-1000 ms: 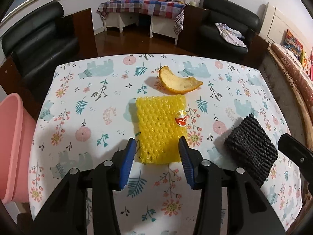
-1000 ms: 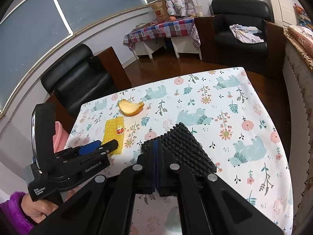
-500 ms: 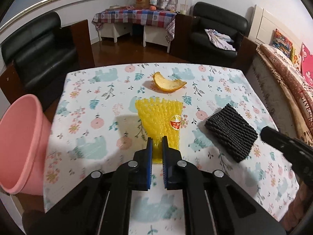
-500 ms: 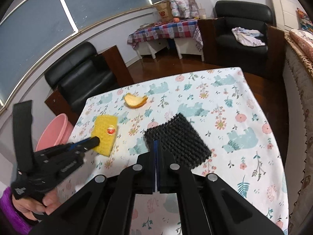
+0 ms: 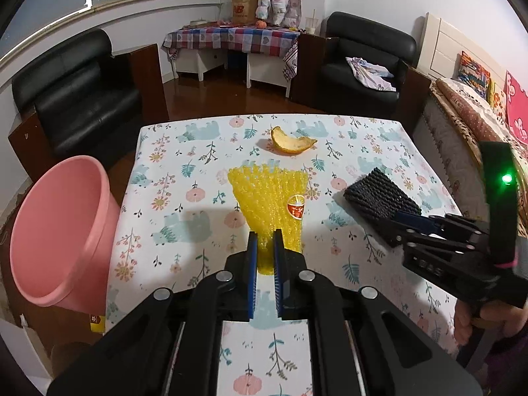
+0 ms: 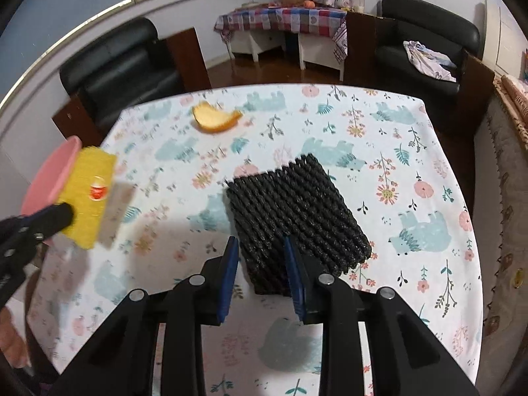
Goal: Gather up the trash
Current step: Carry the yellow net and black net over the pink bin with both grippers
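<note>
left gripper [image 5: 264,247] clamps yellow foam net [image 5: 269,194]; pink bin [image 5: 59,231] lies to its left | right gripper [image 6: 260,264] straddles black foam net [image 6: 297,217], jaws parted

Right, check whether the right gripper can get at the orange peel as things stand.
Probably not yet: the black foam net fills the gap between the right gripper's fingers. Nothing else lies between it and the orange peel.

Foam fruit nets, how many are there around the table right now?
2. The yellow foam net is pinched in the left gripper; the black foam net sits between the right gripper's open jaws.
</note>
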Available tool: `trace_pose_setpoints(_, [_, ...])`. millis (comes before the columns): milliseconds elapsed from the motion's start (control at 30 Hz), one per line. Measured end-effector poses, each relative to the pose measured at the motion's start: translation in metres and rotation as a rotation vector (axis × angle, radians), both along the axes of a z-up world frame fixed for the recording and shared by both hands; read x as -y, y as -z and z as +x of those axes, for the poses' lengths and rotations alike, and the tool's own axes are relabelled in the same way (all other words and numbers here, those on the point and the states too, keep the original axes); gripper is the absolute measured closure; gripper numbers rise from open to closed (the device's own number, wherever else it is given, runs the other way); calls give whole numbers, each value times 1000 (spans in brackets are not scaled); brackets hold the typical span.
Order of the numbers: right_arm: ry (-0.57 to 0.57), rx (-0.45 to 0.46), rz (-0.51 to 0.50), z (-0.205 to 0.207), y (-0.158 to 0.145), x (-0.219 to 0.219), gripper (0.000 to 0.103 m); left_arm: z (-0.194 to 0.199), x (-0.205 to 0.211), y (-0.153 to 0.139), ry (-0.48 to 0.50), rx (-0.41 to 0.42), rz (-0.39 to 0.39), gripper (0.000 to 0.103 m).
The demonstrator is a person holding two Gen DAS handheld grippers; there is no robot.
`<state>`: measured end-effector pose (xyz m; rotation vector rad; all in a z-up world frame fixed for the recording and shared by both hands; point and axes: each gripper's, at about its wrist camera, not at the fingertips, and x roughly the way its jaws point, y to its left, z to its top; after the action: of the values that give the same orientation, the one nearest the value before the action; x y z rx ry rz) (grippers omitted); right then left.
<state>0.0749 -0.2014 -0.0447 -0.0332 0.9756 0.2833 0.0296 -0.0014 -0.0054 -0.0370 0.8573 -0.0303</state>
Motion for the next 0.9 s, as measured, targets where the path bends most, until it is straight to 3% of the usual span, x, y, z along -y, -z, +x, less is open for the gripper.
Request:
trace_pose_setpoints(67, [11, 14, -22, 0, 0, 0, 89, -3, -1, 0, -3, 0, -4, 95])
trace_pose_setpoints(167, [23, 20, -25, 1, -1, 0, 95, -6, -5, -1, -13, 3, -12, 95])
trace_pose_setpoints(533, [-24, 87, 101, -22, -44, -20, 95, -19, -30, -9, -73, 35, -36, 95])
trace_pose_setpoints(900, [-173, 98, 153, -36, -70, -84, 95, -37, -75, -17, -179, 68, -45, 95])
